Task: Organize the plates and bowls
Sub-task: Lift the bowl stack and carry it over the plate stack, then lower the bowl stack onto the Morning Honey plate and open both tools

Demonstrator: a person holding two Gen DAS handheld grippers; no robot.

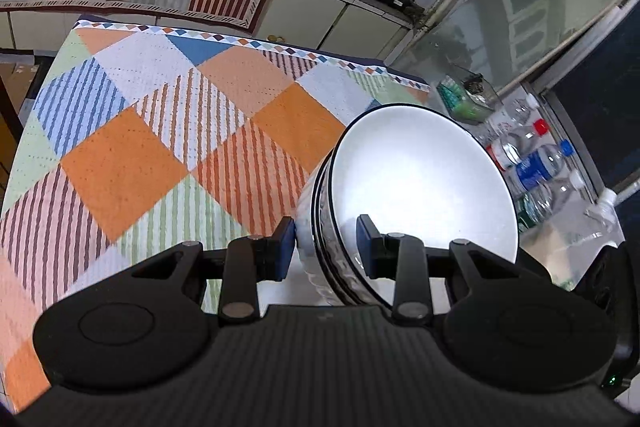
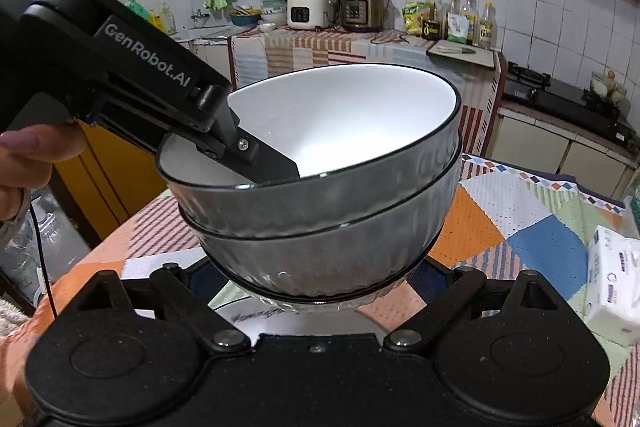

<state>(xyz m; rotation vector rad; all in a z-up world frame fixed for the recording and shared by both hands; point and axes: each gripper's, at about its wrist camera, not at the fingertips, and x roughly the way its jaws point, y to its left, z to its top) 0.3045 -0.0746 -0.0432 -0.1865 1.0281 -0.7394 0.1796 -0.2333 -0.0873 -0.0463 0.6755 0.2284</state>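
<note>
A stack of grey ribbed bowls point(image 2: 320, 219) with white insides and black rims stands on the patterned tablecloth point(image 2: 520, 227). In the left wrist view the stack point(image 1: 424, 183) fills the lower right. My left gripper point(image 1: 324, 247) straddles the stack's near rim, one blue pad outside and one inside, with a gap beside the wall. In the right wrist view one left gripper finger point(image 2: 264, 159) reaches into the top bowl. My right gripper point(image 2: 316, 291) is open with its fingers either side of the stack's base. A white plate point(image 2: 256, 319) lies under the stack.
A tissue pack point(image 2: 612, 291) lies on the table at the right. Water bottles point(image 1: 536, 163) stand on the floor beyond the table edge. A kitchen counter point(image 2: 360, 43) with appliances, oil bottles and a stove runs along the back wall.
</note>
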